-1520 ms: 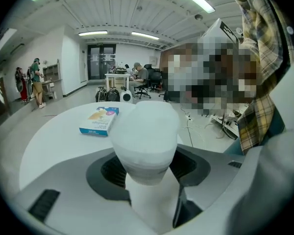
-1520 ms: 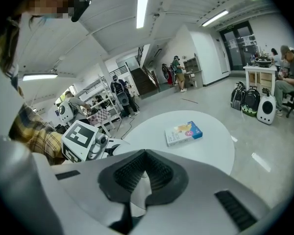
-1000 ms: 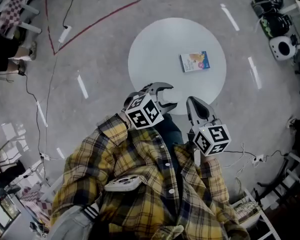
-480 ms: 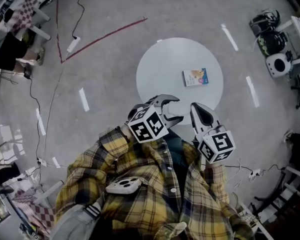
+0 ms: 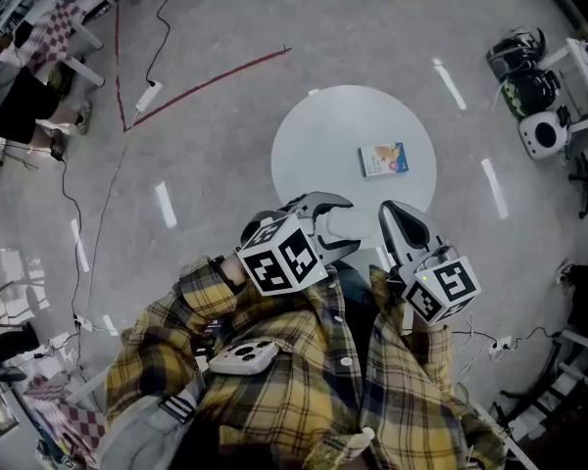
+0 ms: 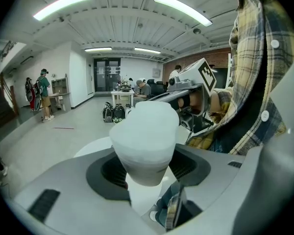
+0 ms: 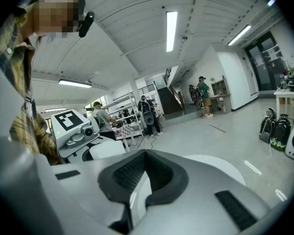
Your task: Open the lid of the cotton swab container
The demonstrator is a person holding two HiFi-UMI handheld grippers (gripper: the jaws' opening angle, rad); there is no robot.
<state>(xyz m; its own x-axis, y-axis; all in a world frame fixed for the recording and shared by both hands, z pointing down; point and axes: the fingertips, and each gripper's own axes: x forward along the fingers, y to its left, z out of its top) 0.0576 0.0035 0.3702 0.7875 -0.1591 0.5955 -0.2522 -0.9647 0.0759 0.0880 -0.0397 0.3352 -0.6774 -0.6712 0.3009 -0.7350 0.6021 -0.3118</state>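
Left hand-held gripper (image 5: 339, 225) is clamping the cotton swab container (image 6: 144, 136) between its jaws, pads pressing on both sides of the lower body. The container is showing as frosted white with a wider cap part on top, and it is being held up off the round white tabletop (image 5: 323, 140), near the tabletop's closer edge, in front of the person's yellow plaid shirt (image 5: 304, 399). Surface facing the left gripper view is reading plain white. Right hand-held gripper (image 5: 396, 213) is staying beside it, apart from the container, jaws clenched together on nothing (right gripper view is showing the pads meeting). Each gripper's cube is displaying black-and-white square markers: left cube (image 5: 279, 256), right cube (image 5: 439, 290). A small flat box (image 5: 383, 159) is lying on the tabletop's far right part, well apart from both grippers, with blue and orange print; its writing is too small to read. A red line (image 5: 211, 81) is running across the grey floor
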